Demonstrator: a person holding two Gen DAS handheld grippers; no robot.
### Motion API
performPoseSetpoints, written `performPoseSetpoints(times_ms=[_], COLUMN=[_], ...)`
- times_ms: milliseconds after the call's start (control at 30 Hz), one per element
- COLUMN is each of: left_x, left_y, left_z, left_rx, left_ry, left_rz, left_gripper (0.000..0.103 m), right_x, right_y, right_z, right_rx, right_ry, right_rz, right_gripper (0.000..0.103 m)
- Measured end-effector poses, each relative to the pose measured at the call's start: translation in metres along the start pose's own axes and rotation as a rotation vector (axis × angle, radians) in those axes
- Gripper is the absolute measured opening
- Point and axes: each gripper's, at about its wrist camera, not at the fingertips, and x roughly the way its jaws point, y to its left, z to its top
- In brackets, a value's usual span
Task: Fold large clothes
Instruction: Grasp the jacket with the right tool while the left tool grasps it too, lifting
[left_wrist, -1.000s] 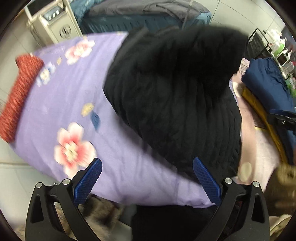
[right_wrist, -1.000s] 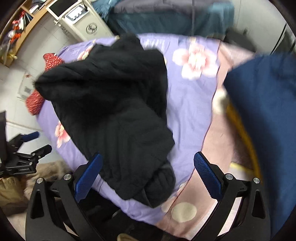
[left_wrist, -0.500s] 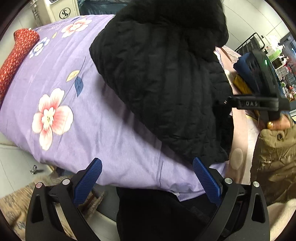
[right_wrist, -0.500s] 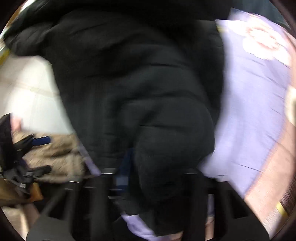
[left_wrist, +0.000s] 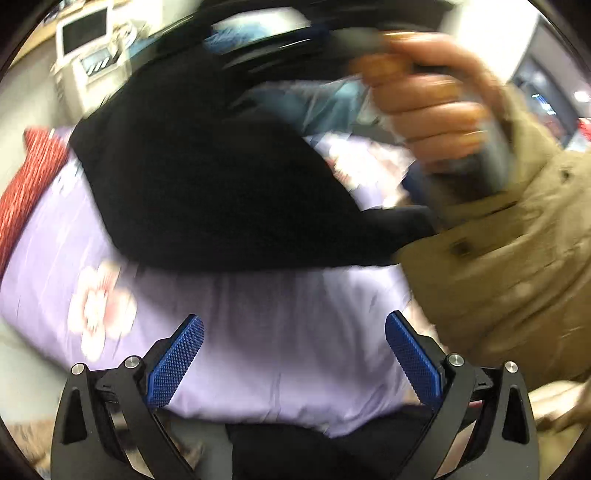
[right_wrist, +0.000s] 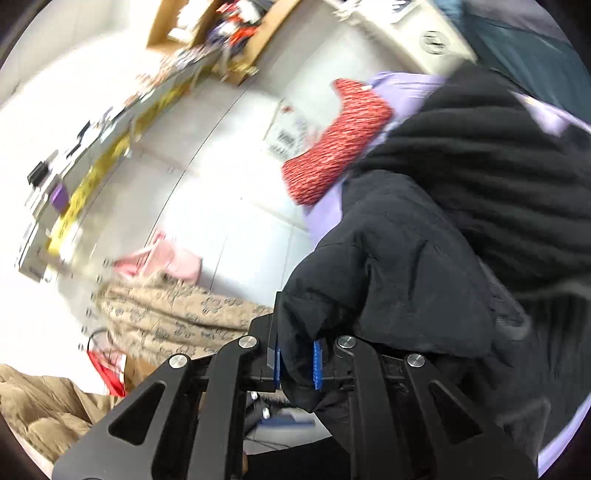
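Note:
A black quilted jacket (left_wrist: 207, 192) lies on the purple flowered bedsheet (left_wrist: 258, 332). My left gripper (left_wrist: 293, 363) is open and empty, hovering over the sheet's near edge, short of the jacket. My right gripper (right_wrist: 295, 363) is shut on a fold of the black jacket (right_wrist: 424, 266) and lifts it. In the left wrist view, the hand holding the right gripper (left_wrist: 436, 107) is raised above the jacket, blurred.
A red knitted garment (left_wrist: 22, 184) lies at the sheet's left end and shows in the right wrist view (right_wrist: 336, 147). A tan coat sleeve (left_wrist: 509, 266) fills the right. A white appliance (left_wrist: 88, 44) stands behind. A beige patterned garment (right_wrist: 166, 314) lies on the floor.
My right gripper has closed on the jacket and swung up and left with it, lifting that edge. My left gripper stayed open near the sheet's edge.

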Motion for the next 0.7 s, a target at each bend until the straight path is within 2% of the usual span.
performPoseSetpoints(times_ms=[100, 133, 167, 233, 333, 367, 400, 467, 500, 533, 567, 600, 633, 700], left_x=[0.004, 0.012, 0.015, 0.023, 0.014, 0.010, -0.002, -0.024, -0.033, -0.052, -0.063, -0.077, -0.094, -0.133], left_y=[0.003, 0.013, 0.019, 0.037, 0.051, 0.052, 0.052, 0.050, 0.047, 0.043, 0.042, 0.043, 0.047, 0.055], left_z=[0.021, 0.030, 0.034, 0.045, 0.058, 0.061, 0.068, 0.085, 0.093, 0.110, 0.118, 0.128, 0.139, 0.157], left_rx=[-0.068, -0.145, -0.188, -0.319, -0.456, -0.471, -0.478, -0.448, -0.418, -0.350, -0.312, -0.279, -0.250, -0.195], left_ry=[-0.038, -0.035, -0.034, -0.042, -0.137, -0.155, -0.219, -0.321, -0.351, -0.386, -0.408, -0.435, -0.457, -0.496], left_rz=[-0.035, -0.079, -0.089, -0.074, -0.055, -0.043, -0.013, 0.036, 0.056, 0.142, 0.180, 0.202, 0.206, 0.178], left_gripper=[0.097, 0.097, 0.097, 0.097, 0.096, 0.096, 0.095, 0.078, 0.064, 0.048, 0.040, 0.024, 0.015, 0.011], right_x=[0.022, 0.018, 0.021, 0.021, 0.012, 0.007, 0.000, -0.023, -0.032, -0.052, -0.068, -0.095, -0.118, -0.156], right_y=[0.028, 0.041, 0.049, 0.062, 0.087, 0.104, 0.109, 0.136, 0.142, 0.153, 0.161, 0.172, 0.180, 0.194], right_z=[0.025, 0.032, 0.040, 0.055, 0.070, 0.081, 0.088, 0.107, 0.113, 0.121, 0.126, 0.130, 0.130, 0.126], right_rx=[-0.037, -0.061, -0.083, -0.086, -0.103, -0.131, -0.146, -0.184, -0.191, -0.199, -0.200, -0.206, -0.220, -0.246], right_ry=[0.094, 0.116, 0.139, 0.168, 0.154, 0.133, 0.115, 0.028, -0.007, -0.078, -0.134, -0.216, -0.277, -0.373], right_rz=[0.067, 0.074, 0.083, 0.113, 0.118, 0.122, 0.127, 0.159, 0.173, 0.203, 0.228, 0.257, 0.261, 0.259], right_gripper=[0.013, 0.013, 0.013, 0.013, 0.013, 0.013, 0.013, 0.012, 0.012, 0.012, 0.012, 0.012, 0.012, 0.012])
